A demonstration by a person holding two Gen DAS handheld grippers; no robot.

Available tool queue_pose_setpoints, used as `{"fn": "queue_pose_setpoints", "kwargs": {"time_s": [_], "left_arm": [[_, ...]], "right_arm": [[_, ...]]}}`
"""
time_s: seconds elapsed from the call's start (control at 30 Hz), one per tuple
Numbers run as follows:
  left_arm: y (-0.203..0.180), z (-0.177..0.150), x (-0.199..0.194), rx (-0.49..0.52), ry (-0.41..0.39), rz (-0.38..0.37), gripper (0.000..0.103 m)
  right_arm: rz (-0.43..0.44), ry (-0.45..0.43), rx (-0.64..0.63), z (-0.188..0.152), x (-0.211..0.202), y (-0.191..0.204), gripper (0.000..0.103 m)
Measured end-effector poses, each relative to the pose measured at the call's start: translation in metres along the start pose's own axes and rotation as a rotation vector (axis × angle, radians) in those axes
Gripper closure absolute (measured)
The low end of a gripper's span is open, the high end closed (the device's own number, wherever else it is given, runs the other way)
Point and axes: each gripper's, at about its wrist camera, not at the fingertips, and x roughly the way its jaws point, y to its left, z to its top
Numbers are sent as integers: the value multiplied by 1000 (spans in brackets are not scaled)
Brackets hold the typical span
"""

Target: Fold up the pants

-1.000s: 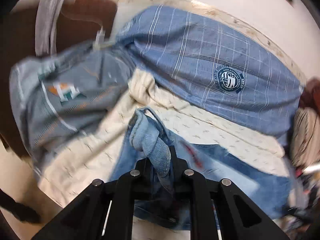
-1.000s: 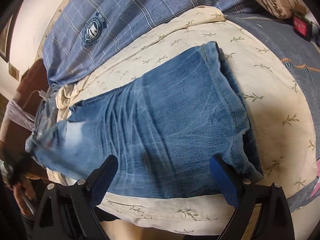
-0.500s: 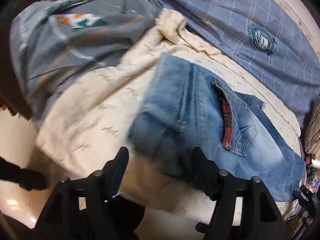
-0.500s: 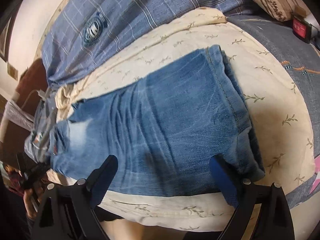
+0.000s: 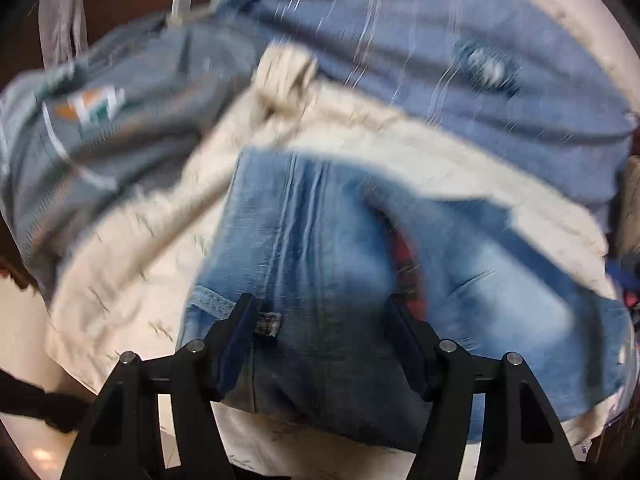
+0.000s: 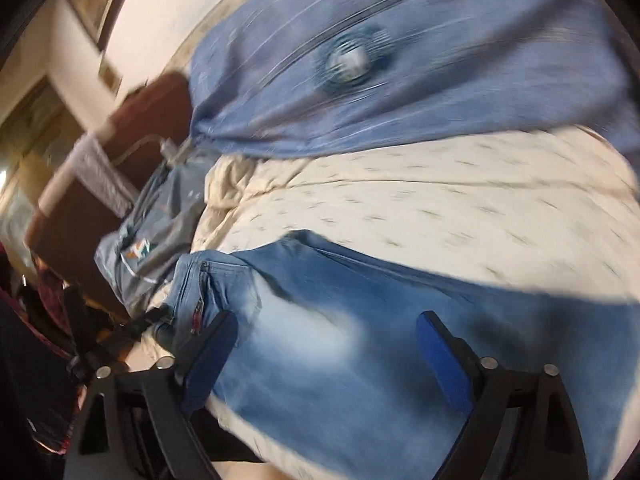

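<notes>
Blue denim pants (image 5: 320, 248) lie folded on a cream patterned sheet (image 5: 132, 248). A pocket with red plaid lining (image 5: 404, 264) shows on them. My left gripper (image 5: 324, 344) is open, its jaws wide apart over the waistband end, holding nothing. In the right wrist view the pants (image 6: 360, 340) fill the lower frame. My right gripper (image 6: 328, 352) is open over the faded denim, holding nothing. Both views are blurred by motion.
A blue plaid cloth with a round emblem (image 5: 460, 92) lies behind the pants. A grey bag with an orange and teal logo (image 5: 104, 120) sits at the left. A brown chair (image 6: 100, 200) stands past the bed's edge. A cream wall (image 6: 168, 12) is behind.
My left gripper let go of the denim, opened, and has moved in close over the waistband. My right gripper has swung left along the pants, from the leg end toward the pocket.
</notes>
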Motion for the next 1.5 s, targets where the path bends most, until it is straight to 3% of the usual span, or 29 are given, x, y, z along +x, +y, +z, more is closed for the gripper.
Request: {"fn": "queue_pose_setpoints", "kwargs": {"time_s": [0.13, 0.37, 0.4, 0.43, 0.53, 0.6, 0.63, 0.77, 0.83, 0.9, 0.97, 1.03, 1.1, 1.17, 1.2, 1.33, 1.37, 1.4, 1.43, 1.47, 1.5], "left_arm": [[-4, -3, 10, 42, -1, 15, 34], [-1, -7, 15, 52, -8, -12, 34], [0, -7, 14, 51, -8, -15, 34], [0, -7, 15, 44, -6, -21, 34], [2, -7, 15, 38, -2, -31, 34], [3, -7, 16, 34, -1, -36, 34], [3, -7, 17, 34, -1, -35, 34], [2, -8, 17, 36, -3, -33, 34], [0, -9, 18, 48, -6, -25, 33], [-1, -9, 18, 55, -10, -20, 33], [-2, -10, 17, 54, -11, -17, 33], [-1, -10, 17, 57, -13, -19, 33], [-1, -10, 17, 61, -14, -19, 33], [-2, -10, 16, 63, -16, -15, 33], [-2, -11, 16, 63, -17, -12, 33], [-3, -10, 17, 64, -19, -3, 33], [-4, -11, 17, 67, -21, -1, 33], [-4, -11, 17, 73, -22, 2, 33], [-4, -11, 16, 79, -25, 4, 32], [-4, -12, 16, 85, -30, 8, 31], [-4, -12, 16, 88, -32, 10, 31]], "right_arm": [[-43, 68, -92, 27, 64, 25, 40], [-63, 182, -186, 40, 142, 48, 41], [-71, 196, -191, 40, 149, 48, 45], [-81, 210, -196, 41, 154, 47, 62], [-138, 250, -261, 41, 163, 52, 87], [-201, 247, -350, 41, 160, 62, 90], [-255, 222, -413, 41, 157, 70, 90], [-322, 183, -442, 43, 161, 72, 90], [-322, 220, -409, 34, 177, 62, 89], [-293, 190, -360, 36, 177, 55, 86], [-218, 189, -220, 46, 166, 39, 76], [-190, 155, -140, 50, 149, 31, 36], [-194, 70, -90, 50, 120, 26, 35], [-144, 31, -35, 45, 97, 23, 35], [-75, 20, -6, 37, 83, 24, 35], [114, 80, 64, 8, 88, 16, 35], [98, 111, 76, 3, 99, 8, 35], [26, 157, 139, -3, 117, -17, 37], [59, 118, 188, -3, 116, -27, 44], [103, 70, 256, -2, 105, -37, 44], [57, 33, 265, -1, 90, -36, 41]]}}
